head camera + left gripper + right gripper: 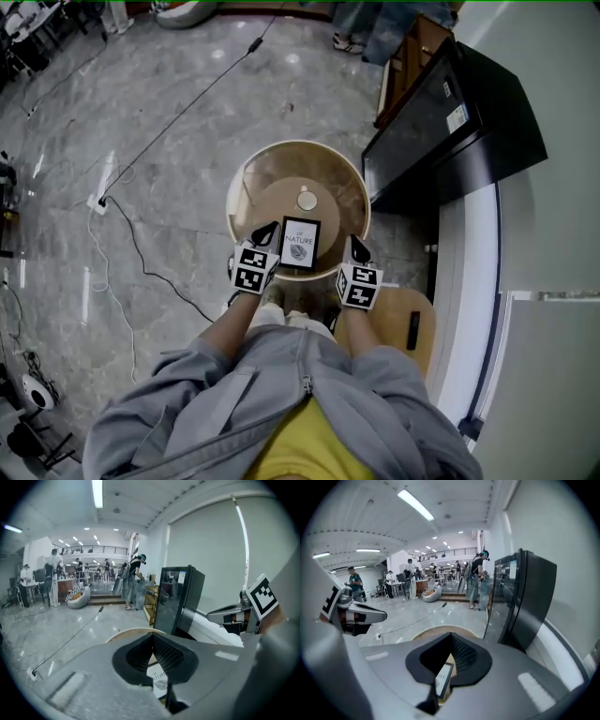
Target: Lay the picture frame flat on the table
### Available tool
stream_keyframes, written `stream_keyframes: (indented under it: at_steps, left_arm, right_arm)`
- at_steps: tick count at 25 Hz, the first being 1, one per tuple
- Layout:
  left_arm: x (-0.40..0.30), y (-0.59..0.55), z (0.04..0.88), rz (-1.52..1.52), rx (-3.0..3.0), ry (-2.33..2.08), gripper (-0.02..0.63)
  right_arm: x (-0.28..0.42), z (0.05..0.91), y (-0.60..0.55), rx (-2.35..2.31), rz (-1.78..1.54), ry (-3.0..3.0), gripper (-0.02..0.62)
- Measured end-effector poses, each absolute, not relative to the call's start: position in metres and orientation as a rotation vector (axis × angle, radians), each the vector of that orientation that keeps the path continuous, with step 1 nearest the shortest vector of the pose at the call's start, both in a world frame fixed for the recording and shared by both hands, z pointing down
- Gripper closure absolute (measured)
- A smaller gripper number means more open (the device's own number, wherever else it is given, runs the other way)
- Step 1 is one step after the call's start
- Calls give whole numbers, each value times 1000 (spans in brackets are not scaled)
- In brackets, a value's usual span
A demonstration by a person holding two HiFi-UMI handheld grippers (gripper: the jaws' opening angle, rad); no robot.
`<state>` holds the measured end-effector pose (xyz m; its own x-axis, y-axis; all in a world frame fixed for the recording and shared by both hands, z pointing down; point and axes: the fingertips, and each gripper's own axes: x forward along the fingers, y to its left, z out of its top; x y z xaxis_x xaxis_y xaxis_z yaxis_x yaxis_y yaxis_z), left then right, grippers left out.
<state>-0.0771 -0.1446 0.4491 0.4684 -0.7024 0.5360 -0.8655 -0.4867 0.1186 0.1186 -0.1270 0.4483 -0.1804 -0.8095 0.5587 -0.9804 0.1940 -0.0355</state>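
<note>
A black picture frame (300,243) with a white print reading NATURE stands at the near edge of a round glass-topped table (246,183), its face towards me and leaning back. My left gripper (266,232) is just left of the frame with its jaws shut and nothing between them. On the frame's other side, my right gripper (358,249) is shut and empty too. In the left gripper view the shut gripper (152,638) hides most of the frame (158,678). The right gripper view shows the frame (443,679) edge-on below the shut gripper (451,638).
A small white disc (307,199) lies on the table's lower wooden shelf. A black glass-fronted cabinet (450,122) stands close at the right. A wooden stool (412,323) is by my right arm. A cable (141,253) and power strip (97,202) lie on the floor at left.
</note>
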Motion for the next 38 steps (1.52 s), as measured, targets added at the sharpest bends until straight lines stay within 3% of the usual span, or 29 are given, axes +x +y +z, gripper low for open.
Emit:
stream_keyframes:
  at_steps: [11,18,38]
  left_arm:
    - [-67,-178,242,249,2608,-1585,603]
    - [-67,-164,162,38,2681,-1628,602]
    - [-88,-140,149,-26,2773,-1576,601]
  right_arm:
    - [115,230,-159,1919,68,-2319,600]
    - [97,158,-140,1903,-156,-2406,600]
    - [43,142,-125,1873,-188,-2501,600]
